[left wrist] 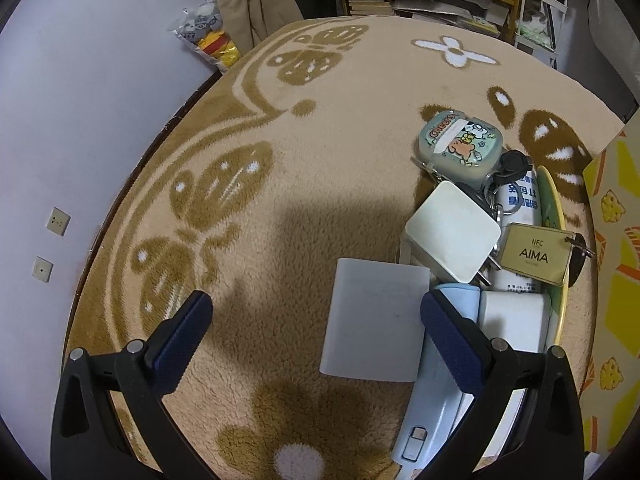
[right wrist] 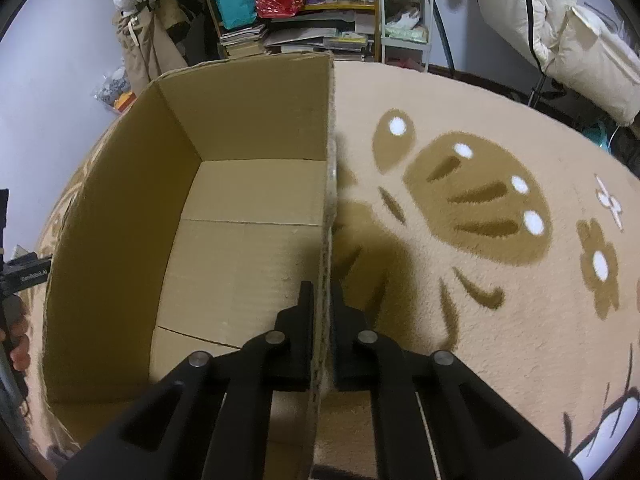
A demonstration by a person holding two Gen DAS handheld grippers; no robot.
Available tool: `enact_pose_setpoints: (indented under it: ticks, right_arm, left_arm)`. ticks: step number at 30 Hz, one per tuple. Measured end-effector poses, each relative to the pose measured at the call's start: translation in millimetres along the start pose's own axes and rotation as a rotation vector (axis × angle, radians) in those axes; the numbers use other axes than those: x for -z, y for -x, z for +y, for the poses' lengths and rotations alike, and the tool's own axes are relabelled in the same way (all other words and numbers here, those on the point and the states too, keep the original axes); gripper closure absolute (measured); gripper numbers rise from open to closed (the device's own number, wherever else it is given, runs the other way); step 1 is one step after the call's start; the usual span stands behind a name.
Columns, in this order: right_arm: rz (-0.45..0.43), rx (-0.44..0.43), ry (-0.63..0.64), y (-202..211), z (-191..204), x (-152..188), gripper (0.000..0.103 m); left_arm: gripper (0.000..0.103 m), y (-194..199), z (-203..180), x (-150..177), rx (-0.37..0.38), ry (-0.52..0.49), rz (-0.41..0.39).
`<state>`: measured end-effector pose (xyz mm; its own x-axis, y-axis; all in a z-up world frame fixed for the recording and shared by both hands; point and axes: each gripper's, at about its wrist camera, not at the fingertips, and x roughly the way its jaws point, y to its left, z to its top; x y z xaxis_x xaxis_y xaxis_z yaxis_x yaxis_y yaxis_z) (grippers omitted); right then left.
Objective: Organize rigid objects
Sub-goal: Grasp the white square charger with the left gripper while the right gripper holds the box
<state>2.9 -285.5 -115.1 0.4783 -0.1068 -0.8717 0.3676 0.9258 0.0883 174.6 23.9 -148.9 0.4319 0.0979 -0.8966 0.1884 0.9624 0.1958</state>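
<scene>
Grey flat box lies just ahead between the left tool's wide-apart fingers; right tool pinches the cardboard box wall.

On the rug, toward its right edge in my left view, a shallow dish holds a heap: the cartoon case at the far end, a charger plug nearer, the AIMA tag to its right lying on a tube, and keys between case and tag. A flat pad leans off the dish's left rim onto the rug. In my right view the cardboard box stands on the rug, left of my gripper, whose fingers straddle the box's right wall.
</scene>
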Motion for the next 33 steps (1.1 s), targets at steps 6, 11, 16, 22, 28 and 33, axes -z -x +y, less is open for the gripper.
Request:
enact_pose_setpoints:
  ticks: [6,11,16,22,28,33]
  right_arm:
    - [-0.005,-0.002,-0.005,1,3,1,0.095]
    - [-0.002,-0.004,-0.008,2,3,1,0.095]
    - [0.001,0.005,-0.010,3,4,2,0.095]
    - [-0.007,0.049,0.004,8,10,3,0.095]
    - [-0.018,0.066,0.014,11,13,3,0.097]
    - [-0.020,0.062,0.009,12,13,3,0.097]
  left_arm:
    - [0.000,-1,1,-1,0.011,0.012,0.008]
    - [0.000,-4,4,0,0.045,0.022,0.024]
    - [0.000,-13,-5,5,-0.015,-0.031,0.043]
    - [0.000,-30,0,9,-0.035,-0.022,0.083]
    - [0.014,-33,6,10,0.028,0.010,0.082]
    - [0.042,-24,-4,14,0.071,-0.014,0.063]
